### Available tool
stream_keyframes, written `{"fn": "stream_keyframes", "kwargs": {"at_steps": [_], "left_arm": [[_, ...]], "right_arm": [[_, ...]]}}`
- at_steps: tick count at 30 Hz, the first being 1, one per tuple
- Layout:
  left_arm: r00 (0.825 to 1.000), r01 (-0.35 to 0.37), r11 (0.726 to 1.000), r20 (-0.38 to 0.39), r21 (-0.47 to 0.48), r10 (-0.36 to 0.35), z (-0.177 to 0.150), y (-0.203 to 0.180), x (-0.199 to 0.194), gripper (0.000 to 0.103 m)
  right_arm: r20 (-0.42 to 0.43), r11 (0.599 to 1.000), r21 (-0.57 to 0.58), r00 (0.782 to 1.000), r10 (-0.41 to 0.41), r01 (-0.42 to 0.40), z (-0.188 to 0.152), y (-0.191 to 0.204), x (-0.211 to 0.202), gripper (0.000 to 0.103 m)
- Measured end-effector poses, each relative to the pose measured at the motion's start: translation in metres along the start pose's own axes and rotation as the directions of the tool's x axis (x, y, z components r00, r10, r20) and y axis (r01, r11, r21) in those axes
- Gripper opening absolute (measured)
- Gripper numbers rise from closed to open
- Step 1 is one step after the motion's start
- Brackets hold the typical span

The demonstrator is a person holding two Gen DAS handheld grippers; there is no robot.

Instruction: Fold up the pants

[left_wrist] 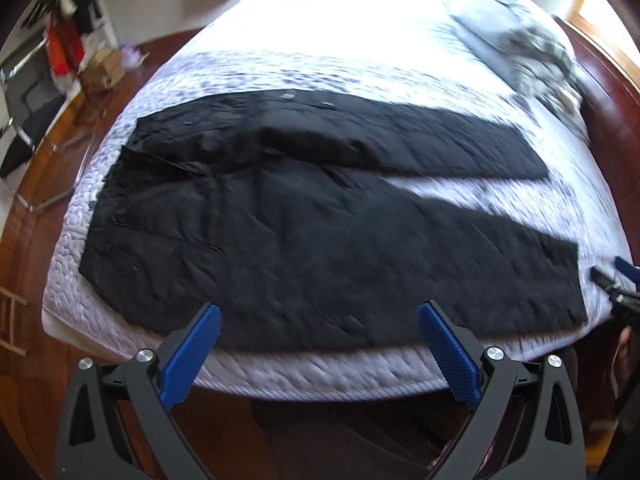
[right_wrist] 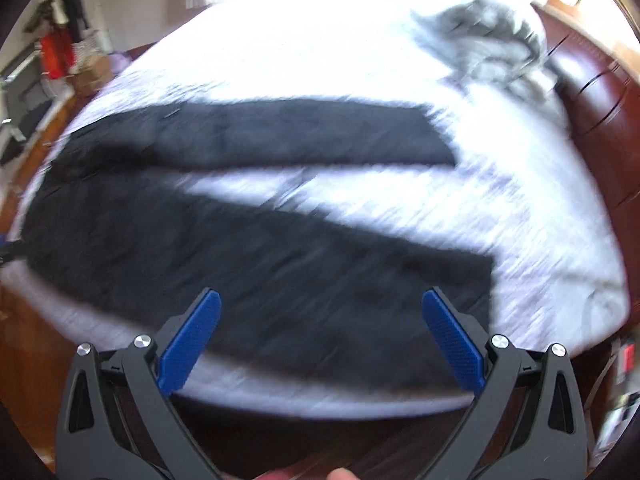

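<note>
While nothing is gripped yet, these lines tell how the cloth lies and how it will probably handle.

Pants: the black pants [left_wrist: 304,216] lie flat and unfolded on the white quilted bed [left_wrist: 360,60], across the middle of both frames, waist at the left, two legs spread apart toward the right.
Left gripper: the left gripper [left_wrist: 320,332] is at the bottom centre of the left wrist view, jaws wide apart, holding nothing, over the near edge of the near leg.
Right gripper: the right gripper [right_wrist: 321,320] is also wide apart and empty, low in its own blurred frame, over the near leg toward the hem.
Handling: I judge the fabric soft, light and limp; it will sag and wrinkle when lifted.
Where to hold: probably the near waist corner [left_wrist: 90,268] and the near hem [left_wrist: 576,280], pinching both layers.
Other things: grey bedding [left_wrist: 532,52] lies at the upper right, well apart.
</note>
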State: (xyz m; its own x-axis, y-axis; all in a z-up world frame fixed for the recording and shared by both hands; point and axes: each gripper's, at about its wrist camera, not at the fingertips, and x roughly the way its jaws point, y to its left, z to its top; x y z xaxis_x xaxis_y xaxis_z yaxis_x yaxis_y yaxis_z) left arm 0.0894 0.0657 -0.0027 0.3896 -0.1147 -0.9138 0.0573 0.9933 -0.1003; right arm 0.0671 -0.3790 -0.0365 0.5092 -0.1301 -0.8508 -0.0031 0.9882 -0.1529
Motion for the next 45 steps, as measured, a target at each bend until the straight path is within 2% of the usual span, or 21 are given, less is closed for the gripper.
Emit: {"fn": "stream_keyframes", "kwargs": {"at_steps": [2,4,6,8,10,11,13,14,17,18,22,24,29,31,34,35,36,37,38,41,45], "left_arm": [[1.000,-0.020,0.998,-0.011,-0.051,0.019,0.037,0.039,0.008,0.099],[0.999,-0.012,0.997,-0.033,-0.082,0.009,0.068,0.073,0.019,0.099],[0.997,-0.018,0.991,-0.073,-0.129,0.009,0.108,0.119,0.037,0.099],[0.993,-0.062,0.981,-0.110,-0.182,0.042,0.141,0.160,0.055,0.099],[0.990,-0.031,0.967,-0.144,-0.253,-0.006,0.167,0.199,0.073,0.099],[0.986,-0.022,0.947,-0.166,-0.320,-0.033,0.183,0.228,0.088,0.099],[0.981,-0.010,0.918,-0.181,-0.396,-0.067,0.200,0.260,0.109,0.099],[0.976,0.014,0.890,-0.187,-0.455,-0.110,0.209,0.280,0.124,0.099],[0.955,0.053,0.828,-0.213,-0.559,-0.205,0.218,0.311,0.167,0.099],[0.949,0.045,0.817,-0.231,-0.575,-0.214,0.219,0.317,0.179,0.099],[0.935,-0.088,0.817,-0.330,-0.570,-0.130,0.222,0.333,0.219,0.099],[0.930,-0.088,0.821,-0.341,-0.564,-0.134,0.224,0.334,0.233,0.099],[0.913,-0.121,0.881,-0.400,-0.458,-0.083,0.233,0.309,0.252,0.098],[0.913,-0.132,0.891,-0.404,-0.435,-0.061,0.235,0.299,0.253,0.090],[0.909,-0.153,0.900,-0.415,-0.407,-0.033,0.245,0.282,0.246,0.072],[0.910,-0.154,0.899,-0.414,-0.411,-0.034,0.247,0.279,0.243,0.059],[0.913,-0.136,0.894,-0.404,-0.427,-0.054,0.249,0.277,0.238,0.033],[0.917,-0.083,0.883,-0.381,-0.462,-0.113,0.254,0.274,0.233,0.026],[0.921,-0.055,0.872,-0.362,-0.486,-0.143,0.253,0.276,0.227,0.023],[0.927,-0.056,0.888,-0.355,-0.456,-0.123,0.257,0.266,0.220,0.019],[0.937,-0.032,0.886,-0.323,-0.462,-0.134,0.254,0.258,0.220,0.015]], "right_arm": [[0.000,0.998,0.007,0.998,-0.058,0.058,0.039,-0.032,0.022,0.101],[-0.036,0.998,0.014,0.997,-0.061,0.061,0.074,-0.062,0.051,0.101],[-0.107,0.999,0.046,0.994,-0.020,0.025,0.114,-0.096,0.093,0.101],[-0.191,0.989,0.139,0.979,0.068,-0.041,0.146,-0.134,0.140,0.101],[-0.239,0.969,0.239,0.963,0.127,-0.068,0.172,-0.170,0.185,0.101],[-0.249,0.963,0.262,0.960,0.127,-0.060,0.180,-0.180,0.201,0.101],[-0.264,0.956,0.288,0.956,0.127,-0.047,0.198,-0.200,0.229,0.101],[-0.272,0.951,0.307,0.953,0.129,-0.041,0.207,-0.209,0.246,0.101],[-0.293,0.930,0.366,0.943,0.158,-0.042,0.224,-0.224,0.279,0.101],[-0.297,0.928,0.372,0.942,0.155,-0.035,0.226,-0.226,0.287,0.101],[-0.307,0.950,0.312,0.945,0.114,-0.013,0.242,-0.218,0.314,0.101],[-0.306,0.964,0.265,0.947,0.102,-0.018,0.249,-0.211,0.323,0.101],[-0.309,0.976,0.217,0.946,0.098,-0.030,0.260,-0.202,0.342,0.101],[-0.313,0.979,0.204,0.945,0.094,-0.030,0.261,-0.200,0.348,0.101],[-0.314,0.980,0.196,0.945,0.094,-0.033,0.260,-0.201,0.357,0.101],[-0.310,0.980,0.196,0.946,0.090,-0.029,0.259,-0.203,0.359,0.101],[-0.304,0.980,0.200,0.949,0.087,-0.026,0.258,-0.205,0.360,0.101],[-0.298,0.978,0.208,0.950,0.089,-0.026,0.258,-0.209,0.362,0.101],[-0.296,0.976,0.217,0.951,0.089,-0.024,0.258,-0.212,0.364,0.101],[-0.279,0.961,0.271,0.952,0.126,-0.048,0.258,-0.226,0.369,0.101],[-0.271,0.952,0.288,0.944,0.190,-0.109,0.265,-0.238,0.374,0.101]]}}
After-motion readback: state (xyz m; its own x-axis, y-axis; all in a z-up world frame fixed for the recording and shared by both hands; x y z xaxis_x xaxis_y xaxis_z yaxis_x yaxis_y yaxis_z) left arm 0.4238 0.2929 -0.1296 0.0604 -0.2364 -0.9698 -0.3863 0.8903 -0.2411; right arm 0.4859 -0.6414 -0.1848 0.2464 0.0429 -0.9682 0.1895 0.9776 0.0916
